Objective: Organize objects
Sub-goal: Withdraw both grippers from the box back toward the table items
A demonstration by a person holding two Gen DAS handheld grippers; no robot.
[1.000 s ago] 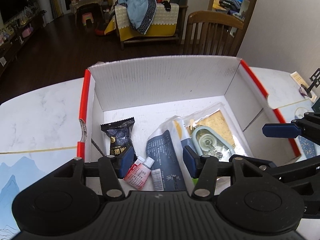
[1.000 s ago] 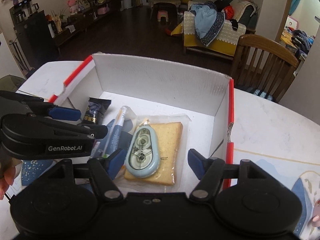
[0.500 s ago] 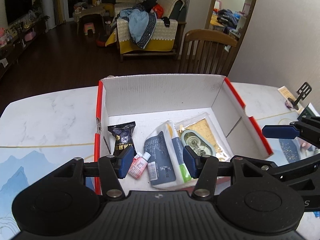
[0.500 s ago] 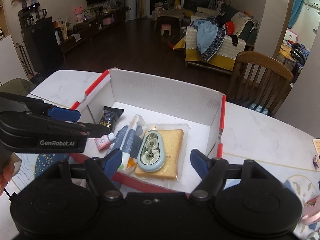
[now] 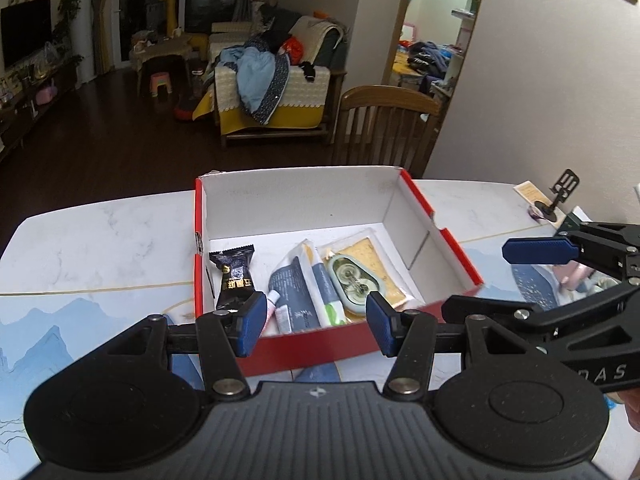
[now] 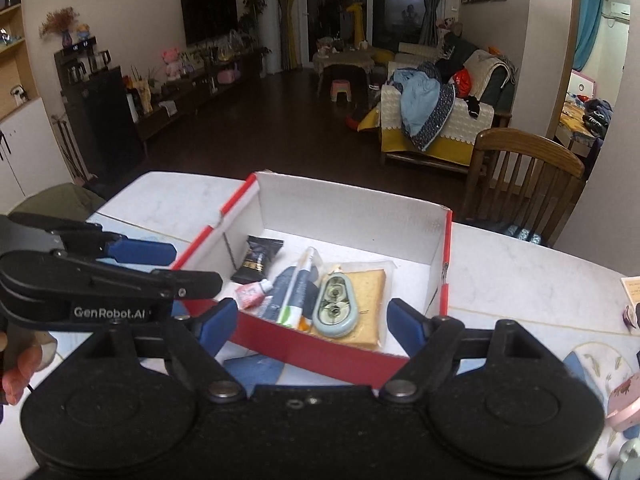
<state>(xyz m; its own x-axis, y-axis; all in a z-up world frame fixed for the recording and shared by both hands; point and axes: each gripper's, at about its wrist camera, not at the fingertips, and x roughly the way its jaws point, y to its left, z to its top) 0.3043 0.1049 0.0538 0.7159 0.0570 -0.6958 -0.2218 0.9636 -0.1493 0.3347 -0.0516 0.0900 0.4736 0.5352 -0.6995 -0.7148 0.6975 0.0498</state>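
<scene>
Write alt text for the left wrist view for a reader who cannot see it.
An open red-and-white cardboard box sits on a marble-patterned table, holding a black snack packet, a small pink tube, a toothpaste tube and a correction tape dispenser lying on wrapped bread. The left gripper is open and empty nearby; the right gripper enters from the right.

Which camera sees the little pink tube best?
The right wrist view: the pink tube lies fully visible in the box. In the left wrist view, the left gripper finger hides most of it.
</scene>
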